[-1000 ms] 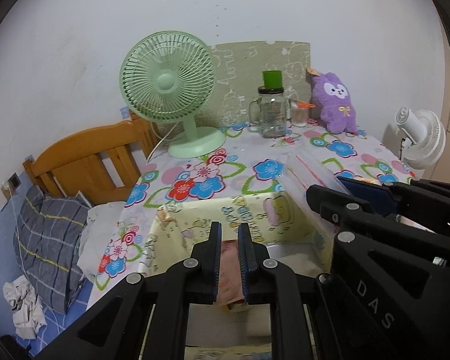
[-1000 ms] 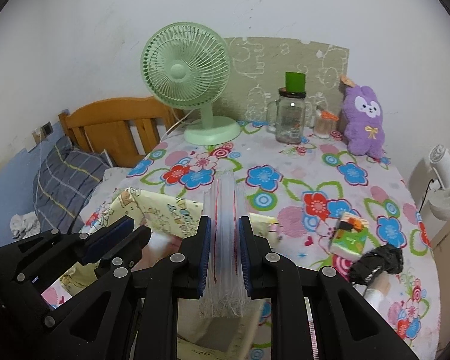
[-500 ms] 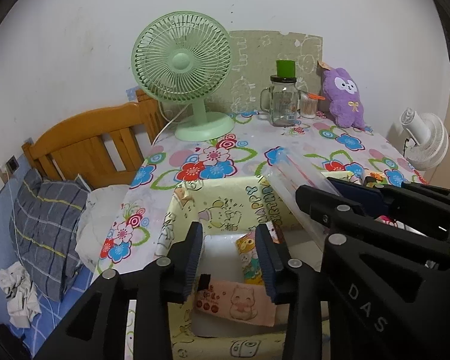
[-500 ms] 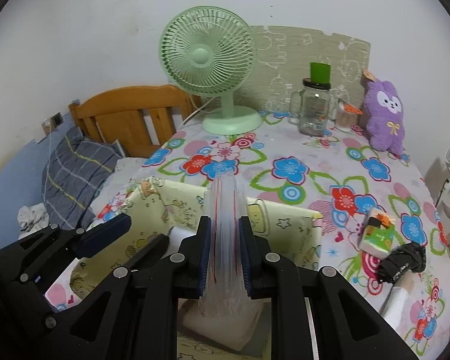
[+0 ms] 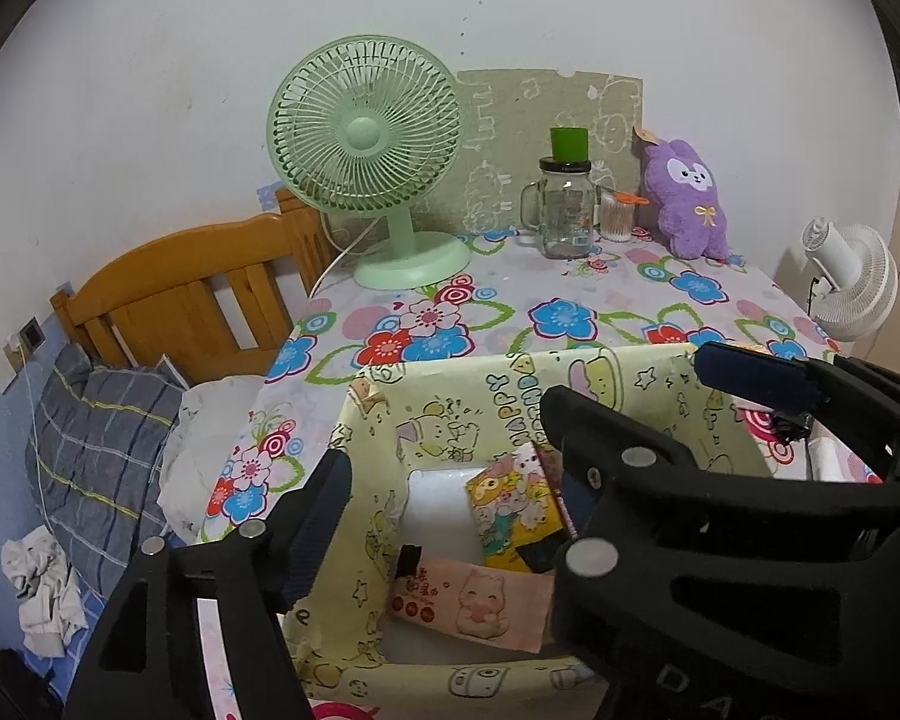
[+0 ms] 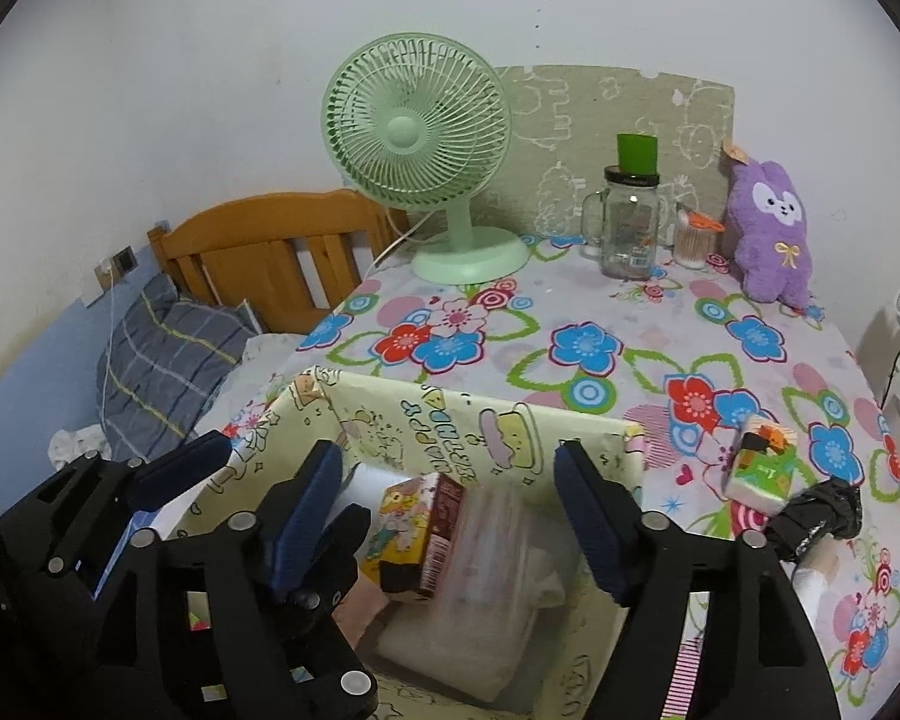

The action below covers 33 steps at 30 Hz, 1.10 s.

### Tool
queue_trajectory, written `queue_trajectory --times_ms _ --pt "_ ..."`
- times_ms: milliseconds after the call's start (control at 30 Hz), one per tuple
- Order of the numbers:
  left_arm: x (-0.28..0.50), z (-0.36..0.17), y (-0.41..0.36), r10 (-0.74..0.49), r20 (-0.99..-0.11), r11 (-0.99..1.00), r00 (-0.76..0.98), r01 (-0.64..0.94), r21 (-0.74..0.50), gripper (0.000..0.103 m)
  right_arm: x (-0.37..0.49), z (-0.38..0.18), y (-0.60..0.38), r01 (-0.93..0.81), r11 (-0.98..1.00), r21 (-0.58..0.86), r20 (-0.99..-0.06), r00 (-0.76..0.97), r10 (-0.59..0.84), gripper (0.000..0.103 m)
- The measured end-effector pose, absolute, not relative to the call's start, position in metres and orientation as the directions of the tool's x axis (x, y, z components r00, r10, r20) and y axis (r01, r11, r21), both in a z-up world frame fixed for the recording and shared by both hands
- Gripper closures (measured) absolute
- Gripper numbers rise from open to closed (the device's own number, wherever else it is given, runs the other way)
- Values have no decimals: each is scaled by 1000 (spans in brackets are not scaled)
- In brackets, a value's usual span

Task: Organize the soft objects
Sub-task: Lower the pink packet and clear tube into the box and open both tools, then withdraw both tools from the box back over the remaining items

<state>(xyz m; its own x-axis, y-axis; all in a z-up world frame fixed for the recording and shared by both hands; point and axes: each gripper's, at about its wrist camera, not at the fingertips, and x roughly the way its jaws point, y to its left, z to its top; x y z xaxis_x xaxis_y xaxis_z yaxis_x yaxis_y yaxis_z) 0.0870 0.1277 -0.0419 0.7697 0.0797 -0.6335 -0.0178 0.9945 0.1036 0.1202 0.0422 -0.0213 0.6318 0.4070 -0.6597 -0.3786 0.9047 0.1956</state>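
A yellow cartoon-print box (image 5: 510,396) stands at the near edge of the flowered table. My left gripper (image 5: 450,516) hovers over it, jaws opening, nothing between the pads. A pink tissue pack (image 5: 474,597) lies loose in the box below it, beside a yellow pack (image 5: 510,522). My right gripper (image 6: 450,516) is also above the box (image 6: 510,426), jaws opening. A clear red-striped bag (image 6: 492,546) sits blurred between and below its pads, untouched. My left gripper (image 6: 258,504) shows at the lower left. A purple plush (image 6: 771,240) sits at the back right.
A green fan (image 6: 417,132), a glass jar (image 6: 627,228) and a cotton-swab cup (image 6: 690,240) stand at the back. A green tissue pack (image 6: 756,462) and a black folded umbrella (image 6: 816,525) lie right of the box. A wooden bed headboard (image 6: 258,246) and pillow are left.
Both grippers went from shut to open. The pink pack left my left gripper and lies in the box. The clear striped bag slipped from my right gripper down into the box.
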Motion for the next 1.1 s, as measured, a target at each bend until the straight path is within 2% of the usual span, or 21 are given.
queue_trajectory --times_ms 467,833,1100 --pt "80 -29 98 54 -620 995 783 11 101 18 108 -11 13 -342 927 155 -650 672 356 20" --pt "71 -20 73 38 -601 995 798 26 97 10 97 -2 -15 -309 939 152 -622 709 334 11" --pt "65 -14 58 23 -595 996 803 35 86 8 88 6 -35 -293 946 138 -601 734 316 9"
